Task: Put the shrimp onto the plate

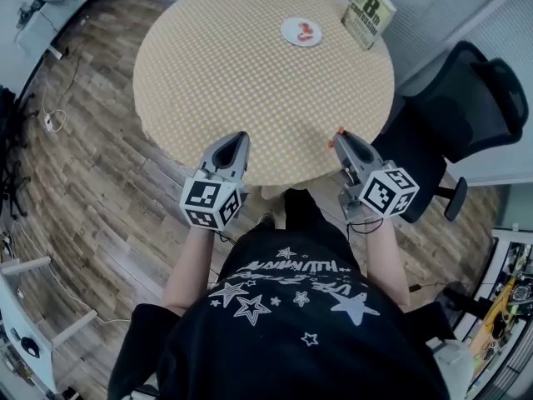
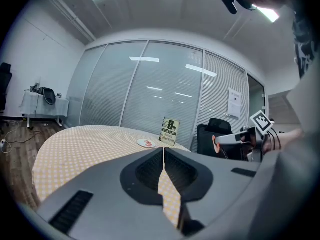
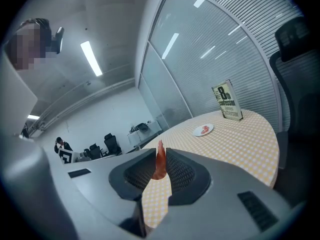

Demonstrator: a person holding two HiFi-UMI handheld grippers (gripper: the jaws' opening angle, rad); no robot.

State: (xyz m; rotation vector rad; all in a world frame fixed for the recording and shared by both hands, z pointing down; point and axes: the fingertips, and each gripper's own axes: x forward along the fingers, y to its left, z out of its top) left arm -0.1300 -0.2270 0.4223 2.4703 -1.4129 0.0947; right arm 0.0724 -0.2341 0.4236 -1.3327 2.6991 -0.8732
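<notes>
Two forearms (image 1: pixel 193 265): stretched forward and low, side by side, reaching to the near rim of the table (image 1: pixel 216 82).
Left gripper (image 1: pixel 241 137): jaws closed together, nothing between.
Right gripper (image 1: pixel 340 135): jaws narrow, clamped on shrimp (image 3: pixel 159 164), upright, its tip above the jaws.
Right gripper view: shows the clamped shrimp clearly; head view gives only an orange spot.
Plate (image 1: pixel 287 32): far across the table, well apart from both grippers, carrying an orange piece (image 1: pixel 308 30).
Sign card (image 1: pixel 367 13): standing just beside the plate.

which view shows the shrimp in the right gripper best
The right gripper view: the shrimp stands large and upright, pinched between the fingers. The head view shows only orange bits at the tip of the right gripper; the left gripper view shows a small orange speck there.
</notes>
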